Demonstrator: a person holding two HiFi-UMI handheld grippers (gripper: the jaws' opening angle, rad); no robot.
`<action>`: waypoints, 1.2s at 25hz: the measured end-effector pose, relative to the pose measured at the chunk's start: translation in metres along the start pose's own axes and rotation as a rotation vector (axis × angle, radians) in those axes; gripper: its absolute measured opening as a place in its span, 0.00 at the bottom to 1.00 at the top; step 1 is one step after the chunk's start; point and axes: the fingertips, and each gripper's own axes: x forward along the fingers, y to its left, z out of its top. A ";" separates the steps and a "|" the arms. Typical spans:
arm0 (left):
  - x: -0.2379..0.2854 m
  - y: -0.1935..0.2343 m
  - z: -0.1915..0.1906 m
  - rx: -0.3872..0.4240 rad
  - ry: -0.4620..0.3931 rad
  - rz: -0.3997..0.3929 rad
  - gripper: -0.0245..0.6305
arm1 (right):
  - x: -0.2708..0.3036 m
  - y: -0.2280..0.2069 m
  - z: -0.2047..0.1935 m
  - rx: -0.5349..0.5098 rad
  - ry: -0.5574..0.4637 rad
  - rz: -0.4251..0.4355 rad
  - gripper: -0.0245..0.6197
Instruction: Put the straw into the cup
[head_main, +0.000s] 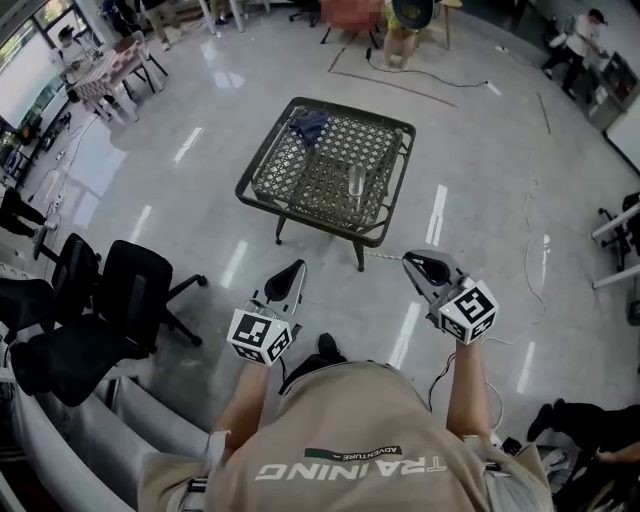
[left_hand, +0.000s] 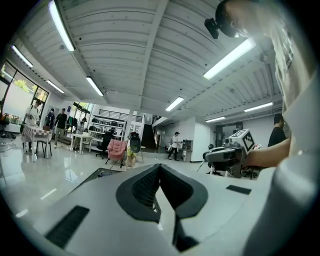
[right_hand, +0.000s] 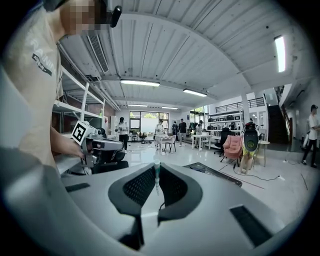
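Right hand-held gripper (right_hand: 156, 169) pinches an upright straw (right_hand: 156, 179); left hand-held gripper (left_hand: 160, 168) is closed, empty.

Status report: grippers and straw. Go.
Right gripper shut on straw. Left gripper shut, empty. Cup on table ahead, not reached. Blue cloth at far corner, clear of cup.

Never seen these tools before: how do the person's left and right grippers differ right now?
The right gripper pinches a thin pale straw upright; the left gripper holds nothing. The right gripper's jaws stand slightly apart around it; the left gripper's jaws meet at the tips. Both have black jaws and point toward the wicker table.
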 end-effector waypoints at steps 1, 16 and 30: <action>0.005 0.007 0.000 0.006 0.000 -0.009 0.06 | 0.006 -0.003 0.001 0.001 0.000 -0.008 0.09; 0.036 0.088 0.008 -0.007 0.018 -0.049 0.06 | 0.069 -0.021 0.017 0.011 0.007 -0.055 0.09; 0.138 0.124 0.034 0.031 -0.003 -0.021 0.06 | 0.119 -0.126 0.039 -0.013 -0.056 -0.015 0.09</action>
